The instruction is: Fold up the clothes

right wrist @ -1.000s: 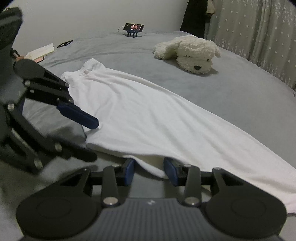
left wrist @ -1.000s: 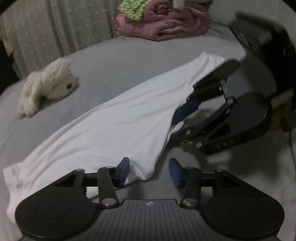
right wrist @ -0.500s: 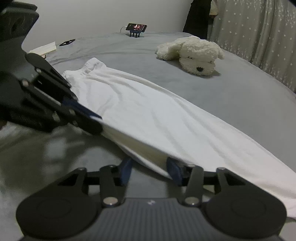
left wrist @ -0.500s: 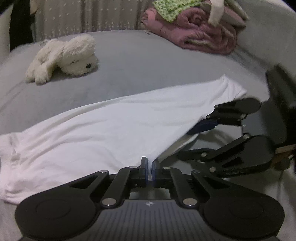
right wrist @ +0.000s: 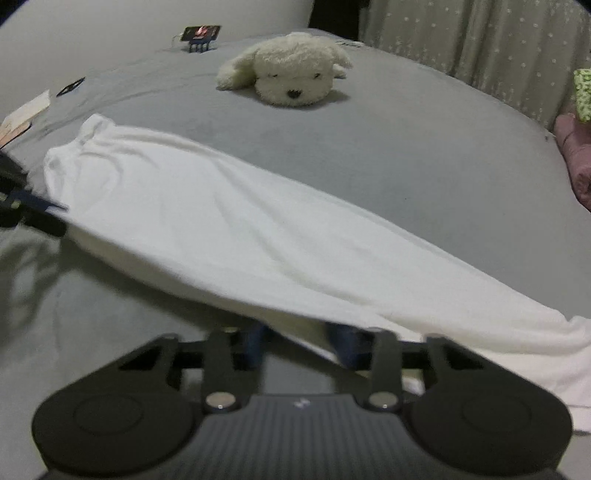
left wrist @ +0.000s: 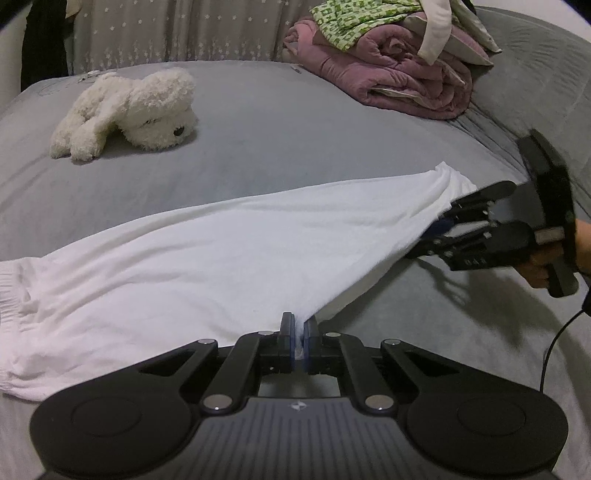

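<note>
A long white garment lies stretched across the grey bed. My left gripper is shut on the garment's near edge, with a pinch of cloth squeezed between the blue pads. To the right, a hand holds my right gripper at the garment's far end. In the right wrist view the garment drapes over my right gripper. Its jaws are closing, and the blue pads still stand apart with the cloth edge between them. The left gripper shows at the left edge of that view.
A white plush dog lies further back on the bed. A pile of pink and green bedding sits at the back right. A phone on a stand and papers are near the far edge. A cable hangs at the right.
My left gripper went from open to shut on the garment's edge and rolled. The right gripper slid along the edge toward the garment's end, and the cloth between them rose taut.
</note>
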A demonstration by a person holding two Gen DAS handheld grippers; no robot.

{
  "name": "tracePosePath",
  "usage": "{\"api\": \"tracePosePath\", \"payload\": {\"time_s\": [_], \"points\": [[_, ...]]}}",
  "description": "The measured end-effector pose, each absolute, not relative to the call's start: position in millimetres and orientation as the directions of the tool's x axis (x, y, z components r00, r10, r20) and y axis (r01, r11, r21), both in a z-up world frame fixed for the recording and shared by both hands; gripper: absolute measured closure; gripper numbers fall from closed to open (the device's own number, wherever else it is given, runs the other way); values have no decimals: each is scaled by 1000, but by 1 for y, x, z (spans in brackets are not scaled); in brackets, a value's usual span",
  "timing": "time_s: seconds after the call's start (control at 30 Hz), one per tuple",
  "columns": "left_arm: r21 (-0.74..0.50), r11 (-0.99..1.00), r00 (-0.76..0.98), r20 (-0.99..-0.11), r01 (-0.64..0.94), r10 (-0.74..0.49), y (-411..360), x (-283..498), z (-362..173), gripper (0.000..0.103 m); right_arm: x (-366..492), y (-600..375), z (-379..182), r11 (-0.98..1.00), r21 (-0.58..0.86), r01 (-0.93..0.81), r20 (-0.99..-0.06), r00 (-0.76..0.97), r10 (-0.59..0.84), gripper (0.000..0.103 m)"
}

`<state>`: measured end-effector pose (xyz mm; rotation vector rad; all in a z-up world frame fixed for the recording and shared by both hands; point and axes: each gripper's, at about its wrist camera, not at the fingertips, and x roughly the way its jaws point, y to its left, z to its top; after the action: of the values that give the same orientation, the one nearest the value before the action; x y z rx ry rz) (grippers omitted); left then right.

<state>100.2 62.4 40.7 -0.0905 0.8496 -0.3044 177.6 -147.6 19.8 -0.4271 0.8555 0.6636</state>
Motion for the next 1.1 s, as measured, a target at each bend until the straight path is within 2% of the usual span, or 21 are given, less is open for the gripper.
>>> {"api": "tracePosePath", "payload": {"time_s": [0.07,0.3,0.43,0.5,0.57,0.9,1.0,1.1], "points": [[-200,953,618,-726,228,-301,62,100,41,99,170,-148,20,711,-101,-696,-805,477,353,88],[-199,952,613,-730,231,-301,62,100,40,99,160,-152,22,691,-110,-715,-812,466,352,87],[-194,952,608,-735,238,-302,61,100,39,99,165,-152,21,696,-134,-705,-811,482,332,77],[-200,950,605,-735,238,-306,62,100,40,99,163,-153,20,695,-123,-708,-812,475,340,84],[-205,949,602,-736,240,-311,63,99,41,99,160,-155,20,691,-113,-714,-814,466,348,96],[-175,947,577,-758,269,-304,58,98,36,99,148,-163,20,707,-107,-700,-798,484,359,96],[-163,947,571,-765,276,-298,56,97,34,99,150,-162,19,713,-108,-692,-791,495,360,90],[-156,948,573,-765,276,-292,55,96,33,99,155,-167,19,719,-142,-680,-786,519,336,67]]}}
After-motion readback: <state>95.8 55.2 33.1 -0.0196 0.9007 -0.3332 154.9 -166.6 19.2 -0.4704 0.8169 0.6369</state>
